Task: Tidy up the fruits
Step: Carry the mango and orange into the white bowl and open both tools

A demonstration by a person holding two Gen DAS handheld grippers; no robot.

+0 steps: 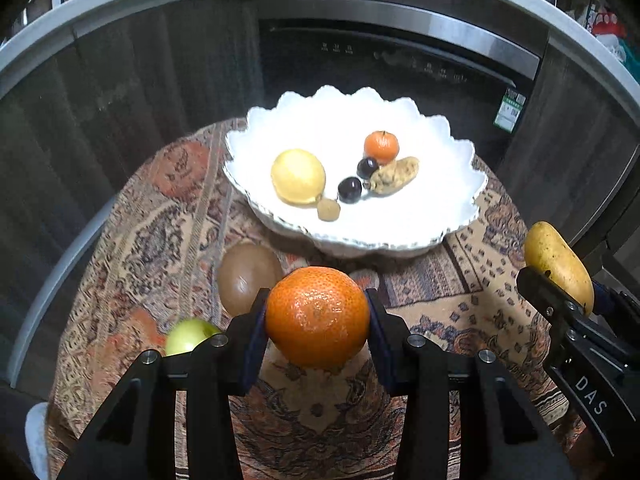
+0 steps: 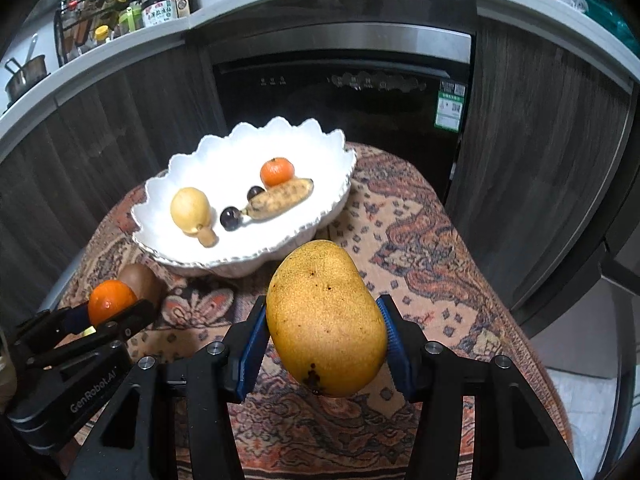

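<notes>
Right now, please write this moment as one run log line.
left gripper: shut on orange | right gripper: shut on mango | both short of white bowl | kiwi, green apple: on cloth

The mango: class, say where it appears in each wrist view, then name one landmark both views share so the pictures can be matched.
Left wrist view: the mango is at the far right edge, clamped in the right gripper.
Right wrist view: it fills the lower centre, gripped between the blue pads.
Shared landmark: the white scalloped bowl on the patterned cloth.
</notes>
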